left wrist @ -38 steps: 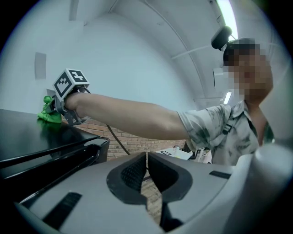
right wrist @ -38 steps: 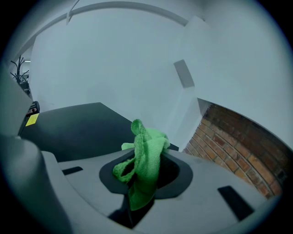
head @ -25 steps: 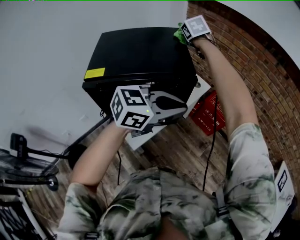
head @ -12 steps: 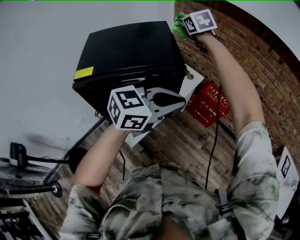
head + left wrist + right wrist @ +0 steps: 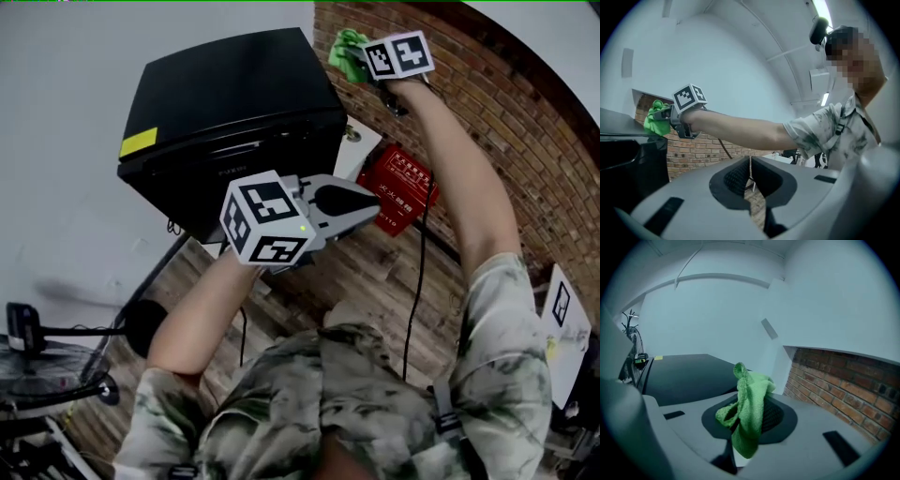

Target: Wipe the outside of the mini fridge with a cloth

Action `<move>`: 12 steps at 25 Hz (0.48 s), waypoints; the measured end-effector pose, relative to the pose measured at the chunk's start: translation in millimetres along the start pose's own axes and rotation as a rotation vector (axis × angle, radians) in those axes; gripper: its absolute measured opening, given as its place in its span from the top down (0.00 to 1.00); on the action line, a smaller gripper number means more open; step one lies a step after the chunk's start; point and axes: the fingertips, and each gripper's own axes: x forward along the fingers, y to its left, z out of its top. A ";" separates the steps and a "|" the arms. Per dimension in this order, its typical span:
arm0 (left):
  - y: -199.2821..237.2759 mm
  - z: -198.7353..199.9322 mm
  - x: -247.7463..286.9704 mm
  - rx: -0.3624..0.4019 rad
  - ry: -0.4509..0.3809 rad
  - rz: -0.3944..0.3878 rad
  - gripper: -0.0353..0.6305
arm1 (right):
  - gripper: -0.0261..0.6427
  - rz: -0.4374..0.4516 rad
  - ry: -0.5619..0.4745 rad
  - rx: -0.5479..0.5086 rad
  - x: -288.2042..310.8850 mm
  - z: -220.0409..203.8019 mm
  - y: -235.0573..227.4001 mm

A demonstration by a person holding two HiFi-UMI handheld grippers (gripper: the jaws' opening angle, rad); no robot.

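We held a green cloth (image 5: 749, 399) beside the black mini fridge (image 5: 225, 103).
Our right gripper (image 5: 364, 67) clamped it at twelve o'clock; our left gripper (image 5: 366, 202), jaws together and empty, hung mid-frame.

The cloth (image 5: 749, 404) is green, the mini fridge (image 5: 234, 94) black with a yellow sticker (image 5: 138, 142), the brick wall (image 5: 511, 94) reddish-brown.

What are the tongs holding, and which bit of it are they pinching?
The right tongs pinch the green cloth by a bunched-up part, with cloth sticking out above and below. The left tongs are shut on nothing.
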 end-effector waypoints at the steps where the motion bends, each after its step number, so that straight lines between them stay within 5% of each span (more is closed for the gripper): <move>1: 0.3 -2.1 8.4 -0.006 0.003 0.003 0.91 | 0.82 0.014 -0.004 0.000 -0.3 -6.2 -1.5; 12: 82.1 11.5 131.8 -0.008 -0.032 0.221 0.91 | 0.82 0.235 -0.085 -0.172 39.7 -28.6 -40.3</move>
